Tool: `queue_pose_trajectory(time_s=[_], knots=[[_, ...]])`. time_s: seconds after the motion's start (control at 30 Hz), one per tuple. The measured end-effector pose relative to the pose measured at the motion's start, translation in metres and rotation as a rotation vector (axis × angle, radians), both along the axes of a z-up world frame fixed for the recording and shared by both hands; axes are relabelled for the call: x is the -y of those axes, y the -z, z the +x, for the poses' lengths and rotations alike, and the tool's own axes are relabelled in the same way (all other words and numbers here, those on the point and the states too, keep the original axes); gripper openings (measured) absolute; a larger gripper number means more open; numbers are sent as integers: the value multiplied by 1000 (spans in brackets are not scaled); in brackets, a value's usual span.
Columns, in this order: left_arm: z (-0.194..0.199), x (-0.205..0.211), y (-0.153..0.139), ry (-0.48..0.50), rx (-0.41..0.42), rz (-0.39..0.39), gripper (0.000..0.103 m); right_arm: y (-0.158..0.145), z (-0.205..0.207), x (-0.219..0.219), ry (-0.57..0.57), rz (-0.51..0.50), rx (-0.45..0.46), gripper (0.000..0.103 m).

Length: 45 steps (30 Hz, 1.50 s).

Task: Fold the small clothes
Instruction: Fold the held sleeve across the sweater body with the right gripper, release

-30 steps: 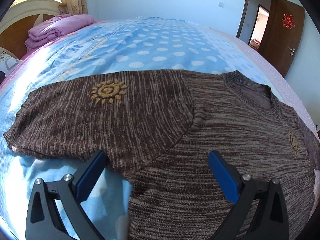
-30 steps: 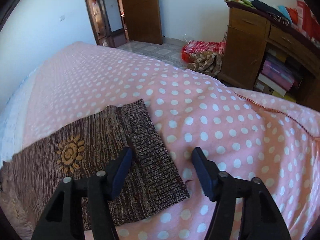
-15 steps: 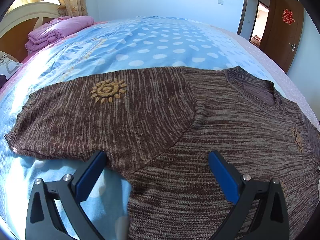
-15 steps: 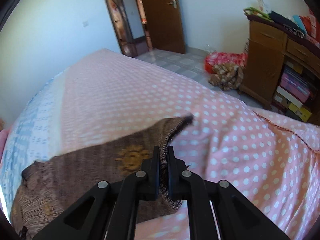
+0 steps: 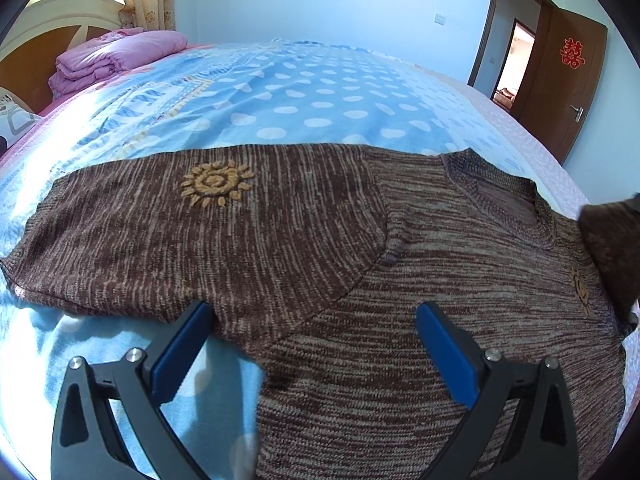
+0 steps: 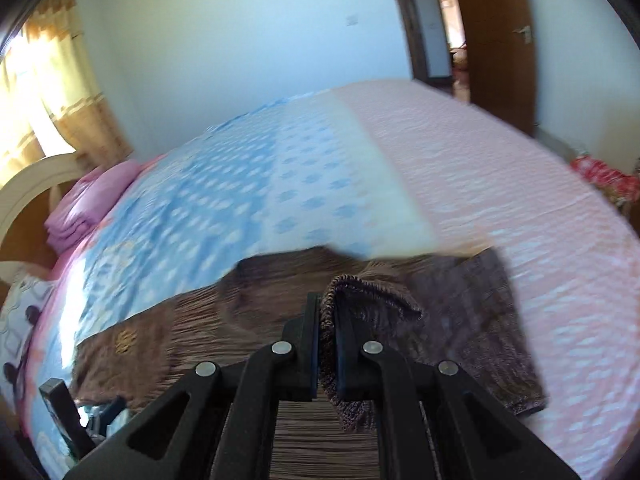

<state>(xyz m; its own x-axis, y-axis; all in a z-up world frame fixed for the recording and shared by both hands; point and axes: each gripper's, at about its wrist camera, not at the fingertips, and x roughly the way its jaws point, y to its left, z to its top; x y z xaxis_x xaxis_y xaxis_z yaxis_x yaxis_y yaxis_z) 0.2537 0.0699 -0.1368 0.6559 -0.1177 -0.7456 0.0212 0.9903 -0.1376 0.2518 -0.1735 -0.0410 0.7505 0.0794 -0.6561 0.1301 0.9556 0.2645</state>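
Observation:
A small brown knit sweater [image 5: 360, 280] with tan sun emblems lies flat on the bed, its left sleeve spread out to the left. My left gripper [image 5: 316, 340] is open, hovering just above the sweater near the left armpit, holding nothing. My right gripper [image 6: 327, 344] is shut on the ribbed cuff of the right sleeve [image 6: 360, 300] and holds it lifted and folded back over the sweater body [image 6: 248, 312]. The lifted sleeve shows at the right edge of the left wrist view [image 5: 612, 248]. The right wrist view is motion-blurred.
The bed has a blue polka-dot cover [image 5: 300, 92] and a pink one [image 6: 500, 168]. A folded purple blanket [image 5: 116, 52] lies by the headboard [image 5: 36, 32]. A brown door [image 5: 572, 80] stands open at the far right. Clutter [image 6: 604, 176] lies on the floor.
My right gripper closed on the right sleeve cuff, lifted it and swung left, carrying it over the sweater body. My left gripper stayed open and almost still.

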Motion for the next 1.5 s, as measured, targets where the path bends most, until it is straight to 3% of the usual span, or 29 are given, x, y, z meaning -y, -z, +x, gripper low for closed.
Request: queue_pose_trajectory(time_s=[0.13, 0.3, 0.33, 0.4, 0.47, 0.57, 0.7, 0.8, 0.87, 0.9, 0.93, 1.0, 1.1, 1.17, 1.23, 1.27, 1.33, 1.47, 1.5], knots=[[1, -1, 0, 1, 7, -16, 103, 39, 23, -63, -82, 21, -56, 6], [0, -3, 0, 2, 15, -31, 103, 83, 38, -80, -166, 73, -118, 9], [0, -4, 0, 2, 16, -35, 103, 86, 39, -79, -174, 73, -130, 17], [-1, -4, 0, 2, 19, -39, 103, 85, 35, -68, -190, 121, -138, 25], [-1, -4, 0, 3, 19, -41, 103, 70, 20, -49, -170, 176, -51, 25], [-1, -4, 0, 2, 21, -43, 103, 51, 1, -22, -82, 123, 42, 26], [-1, -4, 0, 2, 22, -43, 103, 53, -2, 18, 40, -21, -9, 26], [-1, -4, 0, 2, 22, -43, 103, 57, -6, 62, 159, -68, -22, 27], [-1, -4, 1, 2, 22, -42, 103, 60, -11, 92, 232, -57, -31, 40], [0, -5, 1, 2, 22, -42, 103, 61, -11, 104, 254, -42, -34, 54], [-1, -4, 1, 2, 22, -41, 103, 62, -11, 114, 269, -27, -38, 60], [-1, -5, 1, 2, 23, -42, 103, 66, -5, 120, 260, -18, -57, 60], [-1, -4, 1, 2, 22, -37, 103, 75, 10, 116, 211, -92, -109, 60], [-1, -4, 1, 2, 21, -35, 103, 85, 22, 113, 176, -124, -145, 57], [0, -4, 2, 2, 20, -30, 103, 92, 28, 115, 152, -133, -172, 16], [0, -4, 2, 2, 20, -27, 103, 91, 28, 117, 161, -137, -167, 9], [0, -3, 2, 1, 19, -23, 103, 88, 25, 125, 183, -135, -157, 5], [1, -3, 3, 1, 19, -20, 103, 91, 20, 151, 284, -225, -171, 0], [1, -3, 2, 1, 19, -19, 103, 97, 18, 162, 277, -169, -181, 0]])
